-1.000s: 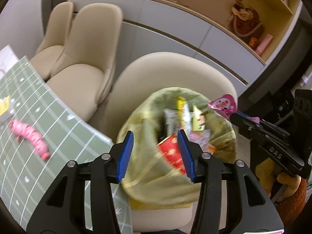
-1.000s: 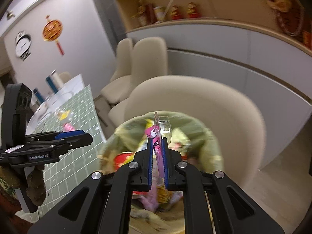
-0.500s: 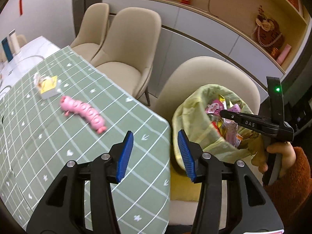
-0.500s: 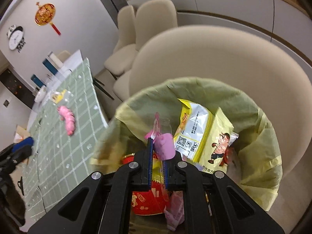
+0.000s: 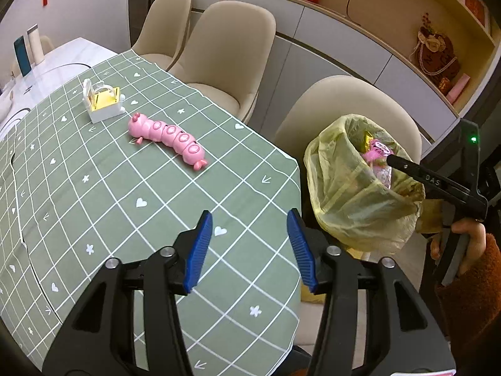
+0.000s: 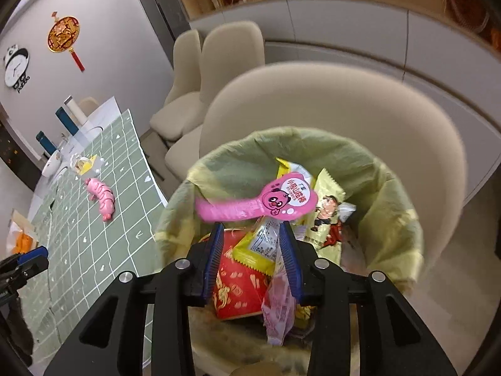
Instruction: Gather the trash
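A green tablecloth [image 5: 103, 194] with a white grid covers the table at the left of the left wrist view; grey cabinets and wooden shelves run along the top. Three beige chairs [image 5: 225, 59] stand beside the table, the nearest bearing the yellow-lined trash bin [image 5: 347, 188]. On the cloth lie one pink caterpillar toy [image 5: 167, 136] and one small white box [image 5: 101, 100]. The left gripper [image 5: 250, 242] is released, empty, above the cloth. The right gripper [image 6: 252, 253] has just been opening; the pink wrapper [image 6: 260, 202] sits just beyond its fingertips, over the bin's snack packets.

A pink wrapper [image 6: 260, 202] lies crosswise over snack packets in the yellow-green trash bag [image 6: 394, 206].
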Demonstrator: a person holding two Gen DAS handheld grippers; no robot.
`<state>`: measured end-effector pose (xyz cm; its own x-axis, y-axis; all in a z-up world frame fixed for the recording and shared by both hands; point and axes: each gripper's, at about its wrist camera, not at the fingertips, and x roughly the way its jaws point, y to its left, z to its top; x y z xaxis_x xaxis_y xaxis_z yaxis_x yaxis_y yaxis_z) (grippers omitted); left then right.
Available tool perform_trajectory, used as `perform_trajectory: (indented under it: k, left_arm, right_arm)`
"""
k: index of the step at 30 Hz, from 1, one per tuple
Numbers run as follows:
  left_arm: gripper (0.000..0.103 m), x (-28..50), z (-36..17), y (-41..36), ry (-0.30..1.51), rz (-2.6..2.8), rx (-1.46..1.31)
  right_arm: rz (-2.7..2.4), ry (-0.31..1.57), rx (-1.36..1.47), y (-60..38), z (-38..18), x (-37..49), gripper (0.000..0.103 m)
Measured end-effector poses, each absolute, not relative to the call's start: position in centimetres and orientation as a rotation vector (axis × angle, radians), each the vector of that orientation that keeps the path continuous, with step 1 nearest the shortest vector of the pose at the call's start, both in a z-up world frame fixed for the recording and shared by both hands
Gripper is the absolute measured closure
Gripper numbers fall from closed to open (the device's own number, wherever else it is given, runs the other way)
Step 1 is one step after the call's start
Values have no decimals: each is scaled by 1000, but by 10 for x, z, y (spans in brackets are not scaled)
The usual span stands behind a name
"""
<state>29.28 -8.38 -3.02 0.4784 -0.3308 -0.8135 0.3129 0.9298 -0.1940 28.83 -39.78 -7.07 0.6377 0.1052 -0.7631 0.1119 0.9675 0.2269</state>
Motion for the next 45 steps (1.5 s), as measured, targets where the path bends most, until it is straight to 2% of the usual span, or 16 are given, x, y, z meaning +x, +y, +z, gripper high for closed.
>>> perform_trajectory:
  k: [4,9,14,16,19,28,36,45]
  left_arm:
    - [49,279,-24,-75,952,-414,9]
    - [48,257,-14,-48,874,-395,32]
    - [36,233,-6,-14,813,-388,30]
    - [25,223,-3,-5,793,-405,36]
    - [18,203,3,6,762,-434,62]
    - [17,158,8,39,720,-427,83]
    - [18,124,27,45,616,-370,120]
    - [19,107,31,39,616,-393,129]
  right_arm:
    - [-40,817,273,-386,-54,259,67]
    - [-46,739,287,-349,-29,214,67]
    - [-46,678,237,-282,-13,173,67]
    - [-44,659,230,-262,-8,157,67]
    - [-38,649,252,-229,-5,130,67]
    - [-73,634,213,-157,-3,75,67]
    - [-129,572,167,-137,11,42,67]
    - [-153,556,174,-143,16,19,67]
